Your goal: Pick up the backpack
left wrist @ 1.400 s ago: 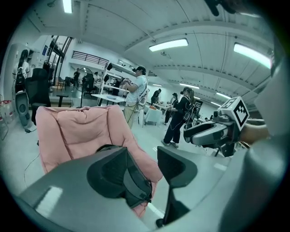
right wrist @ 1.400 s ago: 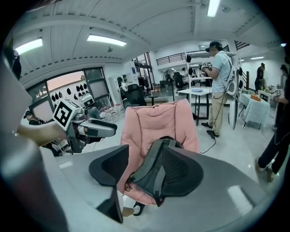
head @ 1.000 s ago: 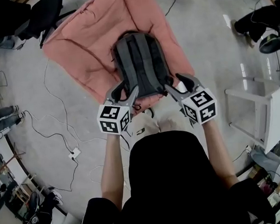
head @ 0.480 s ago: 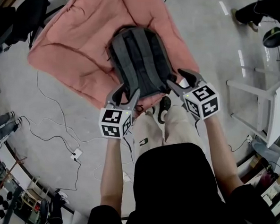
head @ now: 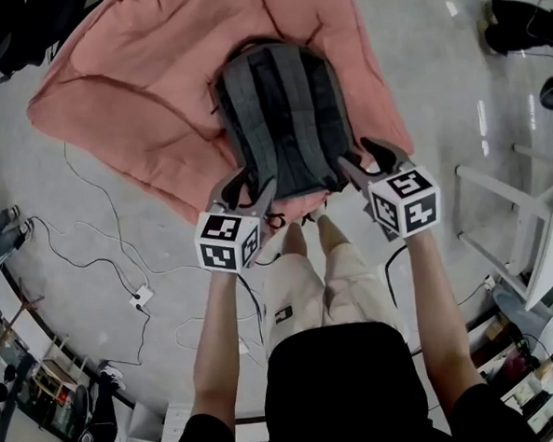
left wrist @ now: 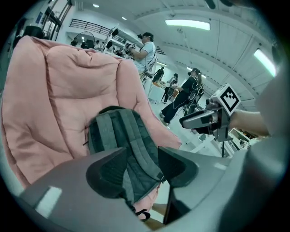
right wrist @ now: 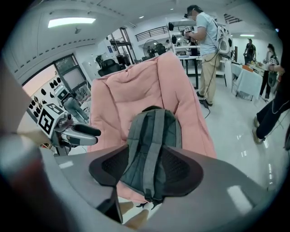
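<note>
A grey backpack [head: 284, 121] lies with its straps facing up on a big pink cushion [head: 129, 94] on the floor. My left gripper [head: 248, 182] hovers at the pack's near left corner, jaws open with nothing between them. My right gripper [head: 364, 156] hovers at the near right corner, also open and empty. In the left gripper view the backpack [left wrist: 120, 136] shows beyond the parted jaws of the left gripper [left wrist: 141, 158], with the right gripper [left wrist: 199, 120] off to the side. In the right gripper view the backpack [right wrist: 152, 136] sits just past the right gripper [right wrist: 147, 165].
Cables and a white power strip [head: 141, 296] trail over the grey floor on the left. A white frame [head: 529, 219] stands at the right. My own feet [head: 305, 234] are at the cushion's near edge. Several people [right wrist: 206, 41] stand further back in the room.
Both grippers have come down toward the backpack's near corners, and the pack and cushion look larger and closer. The jaws stay apart as before.
</note>
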